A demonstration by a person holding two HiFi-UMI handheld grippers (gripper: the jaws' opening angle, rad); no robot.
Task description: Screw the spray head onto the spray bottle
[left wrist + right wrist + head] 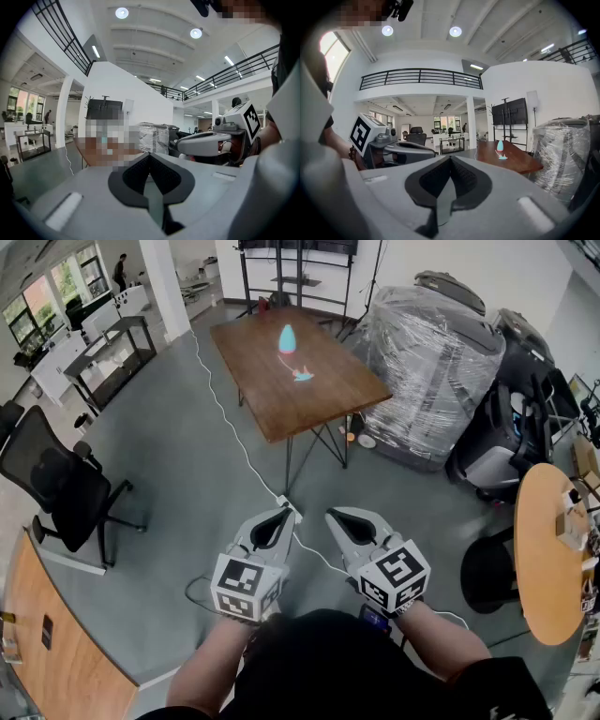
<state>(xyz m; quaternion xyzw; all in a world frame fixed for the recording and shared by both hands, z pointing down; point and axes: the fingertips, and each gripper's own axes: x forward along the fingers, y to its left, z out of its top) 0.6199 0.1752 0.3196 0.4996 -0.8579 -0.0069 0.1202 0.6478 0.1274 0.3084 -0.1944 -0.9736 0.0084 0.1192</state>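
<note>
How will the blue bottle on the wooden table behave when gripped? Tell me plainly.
The bottle stands upright, egg-shaped and narrowing upward, so a push near its top would likely tip it. Its rounded, smooth-looking sides may slip between closing jaws. It is probably light plastic, though whether it holds liquid cannot be told.

Head view: the spray bottle (287,337) and spray head (302,375) on the wooden table (319,395), upper centre, are too small to tell thread or nozzle detail. The round table (534,577) is cut off by the right edge, the curved desk (75,671) by the lower left corner. The person's forearms (214,662) run out at the bottom edge.
Left gripper view: wooden table masked at centre left; bottle and head not discernible there.
Right gripper view: the wrapped pallet (562,145) is clipped by the dark lens rim at right
</note>
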